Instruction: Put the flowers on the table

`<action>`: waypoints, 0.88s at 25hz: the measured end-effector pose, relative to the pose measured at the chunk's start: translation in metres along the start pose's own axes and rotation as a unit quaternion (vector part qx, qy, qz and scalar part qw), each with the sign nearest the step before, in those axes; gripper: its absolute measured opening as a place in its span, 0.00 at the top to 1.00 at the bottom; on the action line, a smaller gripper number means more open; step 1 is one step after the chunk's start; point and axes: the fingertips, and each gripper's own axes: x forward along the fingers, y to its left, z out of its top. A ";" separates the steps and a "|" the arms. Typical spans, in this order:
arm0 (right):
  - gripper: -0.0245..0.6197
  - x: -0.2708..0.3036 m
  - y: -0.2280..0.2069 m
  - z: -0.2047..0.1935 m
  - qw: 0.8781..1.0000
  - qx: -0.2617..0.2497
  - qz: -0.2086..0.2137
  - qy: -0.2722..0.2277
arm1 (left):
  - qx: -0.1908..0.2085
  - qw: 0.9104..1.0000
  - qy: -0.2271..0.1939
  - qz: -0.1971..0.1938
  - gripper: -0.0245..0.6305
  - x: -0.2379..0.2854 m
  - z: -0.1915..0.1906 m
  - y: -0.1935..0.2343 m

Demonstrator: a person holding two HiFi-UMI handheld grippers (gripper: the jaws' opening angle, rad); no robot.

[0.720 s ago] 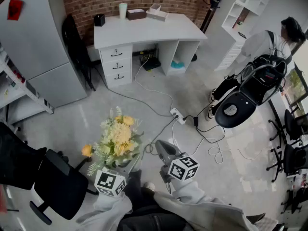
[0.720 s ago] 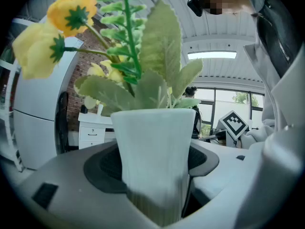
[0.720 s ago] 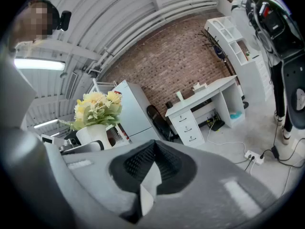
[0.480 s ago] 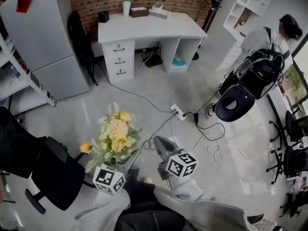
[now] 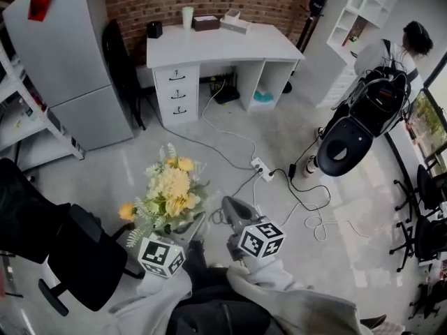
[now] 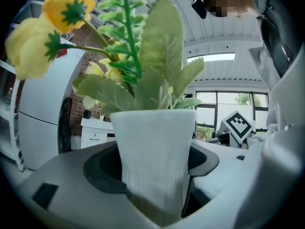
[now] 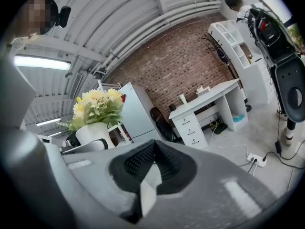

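Note:
A bunch of yellow flowers (image 5: 170, 194) with green leaves stands in a white pot (image 6: 152, 142). My left gripper (image 5: 183, 230) is shut on that pot, its jaws on both sides of it (image 6: 155, 185). I hold it low over the floor, and in the head view the leaves hide most of the pot. My right gripper (image 5: 230, 206) is beside it on the right, shut with nothing between its pads (image 7: 153, 149). The white desk (image 5: 230, 47) with drawers stands far ahead against the brick wall, and shows too in the right gripper view (image 7: 209, 101).
On the desk are a cup (image 5: 187, 17), a brown box (image 5: 207, 23) and a black holder (image 5: 154, 29). A power strip (image 5: 264, 169) and cables lie across the floor ahead. A grey cabinet (image 5: 66, 54), black chairs (image 5: 77, 257), a scooter (image 5: 349, 135) and a person (image 5: 398, 47) flank the way.
The head view has shifted: the desk and floor cables sit slightly lower and further right. The flowers stay in my left gripper, and the right gripper keeps its place beside them.

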 end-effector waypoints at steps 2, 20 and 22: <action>0.96 0.018 -0.004 0.009 1.000 0.000 0.001 0.000 | 0.000 1.000 0.000 -0.003 0.43 0.014 0.007 0.014; 0.96 0.232 -0.012 0.089 1.000 0.014 0.019 0.018 | 0.001 1.000 -0.005 0.009 0.43 0.118 0.067 0.198; 0.96 0.251 -0.012 0.095 1.000 0.015 0.022 0.017 | 0.004 1.000 -0.007 0.010 0.43 0.123 0.074 0.214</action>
